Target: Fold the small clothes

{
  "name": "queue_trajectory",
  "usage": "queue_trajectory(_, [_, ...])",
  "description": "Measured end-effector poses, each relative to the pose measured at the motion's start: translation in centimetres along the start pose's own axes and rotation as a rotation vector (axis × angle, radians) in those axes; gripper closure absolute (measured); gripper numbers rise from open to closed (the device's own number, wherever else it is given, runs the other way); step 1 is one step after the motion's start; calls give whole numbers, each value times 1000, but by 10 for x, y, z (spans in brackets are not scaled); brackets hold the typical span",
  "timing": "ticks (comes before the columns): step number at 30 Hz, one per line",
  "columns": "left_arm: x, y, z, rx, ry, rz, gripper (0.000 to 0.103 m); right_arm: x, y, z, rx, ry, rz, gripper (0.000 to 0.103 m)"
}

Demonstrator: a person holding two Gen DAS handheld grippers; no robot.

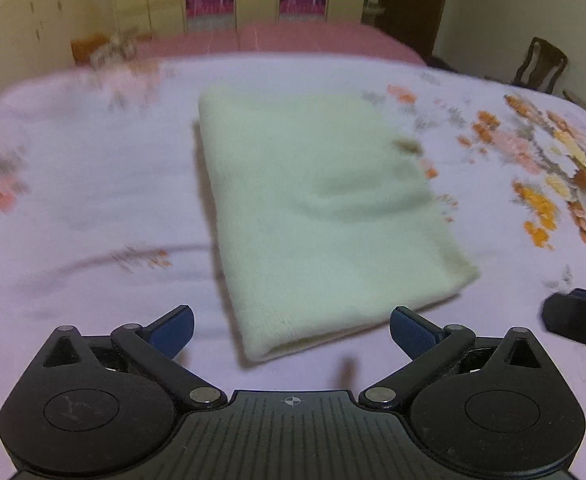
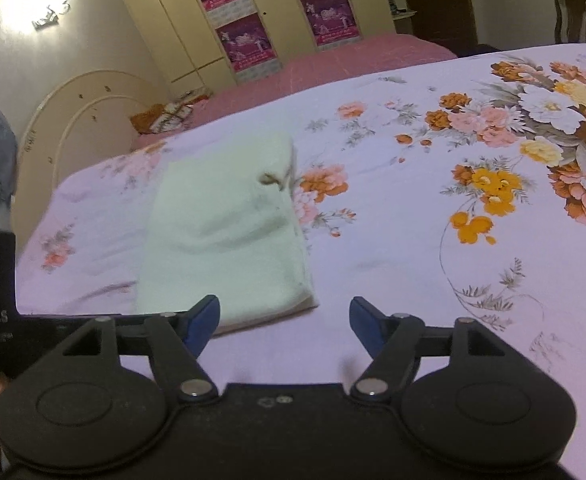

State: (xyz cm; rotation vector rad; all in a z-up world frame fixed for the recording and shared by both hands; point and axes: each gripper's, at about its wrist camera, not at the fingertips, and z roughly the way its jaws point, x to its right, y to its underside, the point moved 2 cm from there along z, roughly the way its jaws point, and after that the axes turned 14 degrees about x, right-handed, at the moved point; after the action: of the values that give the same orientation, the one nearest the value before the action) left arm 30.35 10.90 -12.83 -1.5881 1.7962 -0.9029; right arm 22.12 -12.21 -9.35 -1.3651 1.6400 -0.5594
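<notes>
A pale cream knitted garment [image 1: 325, 216] lies folded into a neat, thick rectangle on a lilac bedsheet [image 1: 93, 184] printed with orange, pink and white flowers. Its surface is smooth, with a soft dent near the middle and a small brown mark [image 1: 407, 146] close to its right edge; the layered fold shows at the near corner. The left gripper [image 1: 291, 330] hovers just in front of the garment's near edge, its blue-tipped fingers spread wide and holding nothing. The right gripper [image 2: 285, 322] sits near the garment's near right corner [image 2: 305, 300], its fingers also wide apart and empty. A pink bedspread [image 2: 373, 56] and a cream wardrobe [image 2: 165, 28] stand behind.
</notes>
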Motion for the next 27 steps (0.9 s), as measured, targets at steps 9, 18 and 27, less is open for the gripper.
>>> queue_trajectory(9, [28, 0, -131, 155, -102, -67, 0, 7, -6, -65, -39, -160, 42, 24])
queue_trajectory(18, [67, 37, -259, 223, -231, -116, 0, -10, -1, -187, 51, -187, -258, 17])
queue_trajectory(27, [103, 59, -340, 292, -282, -121, 0, -22, -9, -289, 322, -67, -377, 14])
